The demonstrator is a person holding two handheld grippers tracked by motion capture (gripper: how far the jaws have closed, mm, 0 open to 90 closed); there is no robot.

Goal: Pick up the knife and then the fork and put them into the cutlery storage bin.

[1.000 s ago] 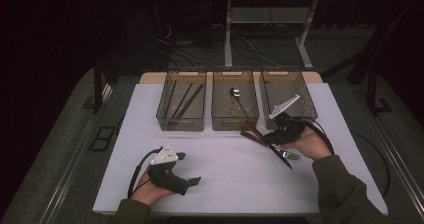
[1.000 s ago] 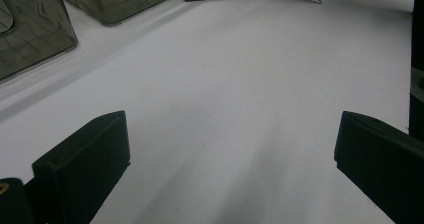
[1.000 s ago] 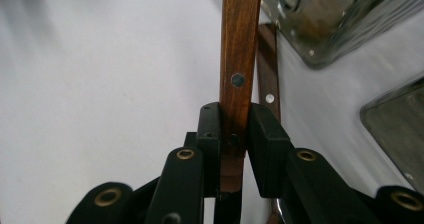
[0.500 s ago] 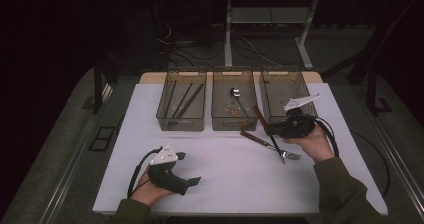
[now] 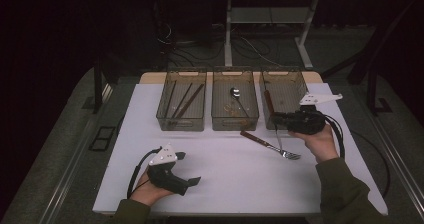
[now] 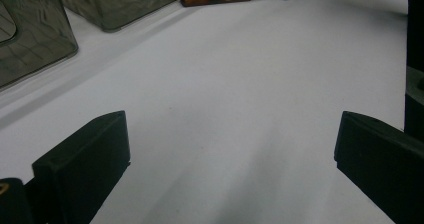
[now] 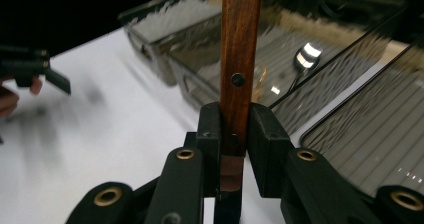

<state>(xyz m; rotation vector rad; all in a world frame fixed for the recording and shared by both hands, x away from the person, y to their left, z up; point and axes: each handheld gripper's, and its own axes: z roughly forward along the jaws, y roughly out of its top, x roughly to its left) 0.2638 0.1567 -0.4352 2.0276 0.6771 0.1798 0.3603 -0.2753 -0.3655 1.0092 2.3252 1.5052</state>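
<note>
Over the right bin the right tongs are clamped on a wood-handled utensil, likely a knife, above the bench and not yet dropped in. Sorting looks partway: chopsticks in the left bin, spoon in the middle bin. Fork lies unsorted on the bench. Left tongs rest open, empty

Right claw clamped shut; left claw gaping, resting.
</note>
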